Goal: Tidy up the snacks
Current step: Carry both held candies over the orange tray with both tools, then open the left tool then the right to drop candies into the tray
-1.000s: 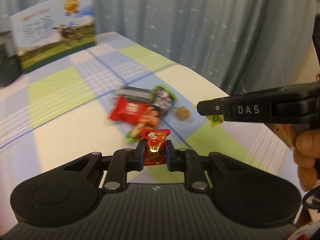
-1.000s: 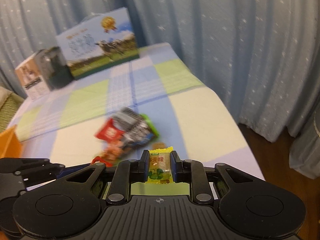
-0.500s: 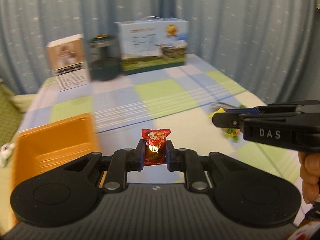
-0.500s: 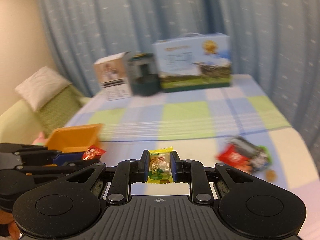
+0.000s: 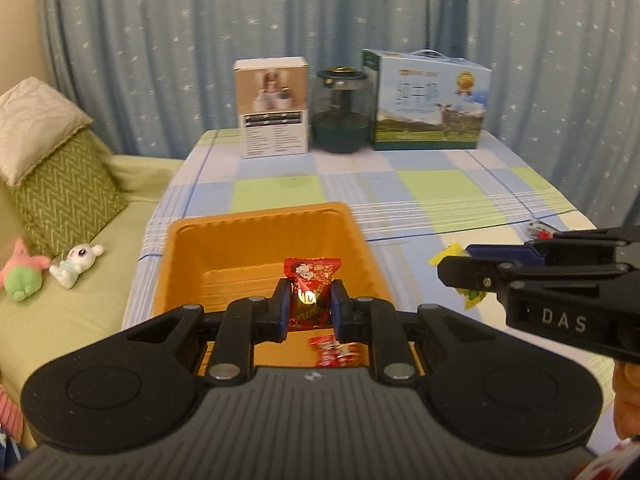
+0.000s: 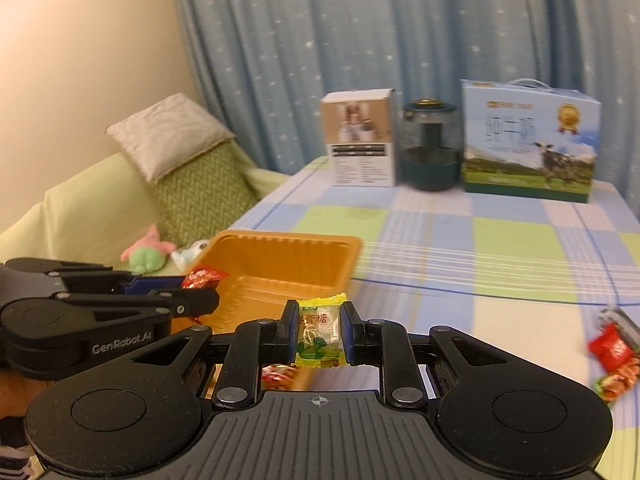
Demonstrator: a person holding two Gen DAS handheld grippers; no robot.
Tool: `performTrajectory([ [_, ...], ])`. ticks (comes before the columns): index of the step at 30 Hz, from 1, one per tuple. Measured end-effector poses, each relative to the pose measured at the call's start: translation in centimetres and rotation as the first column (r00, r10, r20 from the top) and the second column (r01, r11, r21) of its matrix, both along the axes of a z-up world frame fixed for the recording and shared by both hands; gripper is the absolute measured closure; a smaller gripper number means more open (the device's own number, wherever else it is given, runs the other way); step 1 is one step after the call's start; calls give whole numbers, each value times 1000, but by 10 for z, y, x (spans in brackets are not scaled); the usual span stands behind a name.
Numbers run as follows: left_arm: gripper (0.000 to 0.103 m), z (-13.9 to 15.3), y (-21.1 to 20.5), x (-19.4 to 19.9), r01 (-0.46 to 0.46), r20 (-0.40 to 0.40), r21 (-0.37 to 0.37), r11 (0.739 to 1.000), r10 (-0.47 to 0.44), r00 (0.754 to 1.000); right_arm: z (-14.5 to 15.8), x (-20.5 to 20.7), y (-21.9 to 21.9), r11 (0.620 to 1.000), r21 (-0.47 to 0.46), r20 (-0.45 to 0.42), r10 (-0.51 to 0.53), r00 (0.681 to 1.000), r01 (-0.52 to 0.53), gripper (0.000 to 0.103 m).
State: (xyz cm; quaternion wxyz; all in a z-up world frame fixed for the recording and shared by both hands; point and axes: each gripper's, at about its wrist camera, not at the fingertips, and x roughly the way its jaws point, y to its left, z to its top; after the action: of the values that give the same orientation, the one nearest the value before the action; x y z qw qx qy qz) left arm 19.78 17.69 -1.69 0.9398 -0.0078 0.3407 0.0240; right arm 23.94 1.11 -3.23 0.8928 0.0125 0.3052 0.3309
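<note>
My left gripper [image 5: 308, 306] is shut on a red wrapped candy [image 5: 310, 286] and holds it above the orange tray [image 5: 256, 220]. A red snack packet [image 5: 336, 354] lies in the tray's near end. My right gripper [image 6: 319, 330] is shut on a yellow-green wrapped candy [image 6: 319, 332], just right of the tray [image 6: 288, 240]. In the left wrist view the right gripper [image 5: 460, 270] comes in from the right with its yellow candy [image 5: 450, 254]. In the right wrist view the left gripper [image 6: 200, 290] is over the tray with its red candy [image 6: 202, 276].
Several loose snack packets [image 6: 612, 354] lie on the checked tablecloth [image 6: 500, 256] at the right. A white box [image 5: 274, 106], a dark green jar [image 5: 340, 110] and a blue milk carton [image 5: 426, 100] stand at the table's back. A sofa with cushions [image 5: 60, 196] and plush toys [image 5: 24, 272] is at the left.
Both grippers have swung left from the snack pile to the orange tray, each still holding its candy. The tray is now right under the left gripper.
</note>
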Motion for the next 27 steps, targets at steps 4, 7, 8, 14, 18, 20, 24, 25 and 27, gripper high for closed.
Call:
performTrajectory([
  [4,85,-4,13,-4,-28,-9,-7,1000,28,1000,-4,0,17,1000,-6,3,29,1000,-29,81],
  [7,85,-6,21,-5,-47,-17,-16,999,46,999,-7,1,27,999,-15,3,43,999,-43,81],
  [8,85,-7,23,-6,-54,-20,-16,998,53,998,-8,1,29,999,-17,2,47,999,-46,81],
  [14,85,-12,36,-10,-85,-34,-16,996,84,996,-11,2,43,998,-35,-9,54,999,-54,81],
  [18,85,-14,41,-11,-99,-41,-16,995,98,994,-13,3,51,997,-47,-13,57,998,-58,81],
  [20,85,-15,43,-11,-106,-43,-20,994,105,994,-14,3,56,997,-57,-15,59,998,-59,81],
  [24,85,-17,48,-11,-118,-50,-26,993,117,992,-18,3,63,995,-63,-24,70,997,-71,81],
  [25,85,-17,49,-11,-121,-51,-28,992,120,992,-19,3,64,995,-66,-25,73,997,-74,81],
  [27,85,-18,51,-11,-126,-53,-32,992,124,991,-22,4,67,994,-70,-29,78,997,-80,81],
])
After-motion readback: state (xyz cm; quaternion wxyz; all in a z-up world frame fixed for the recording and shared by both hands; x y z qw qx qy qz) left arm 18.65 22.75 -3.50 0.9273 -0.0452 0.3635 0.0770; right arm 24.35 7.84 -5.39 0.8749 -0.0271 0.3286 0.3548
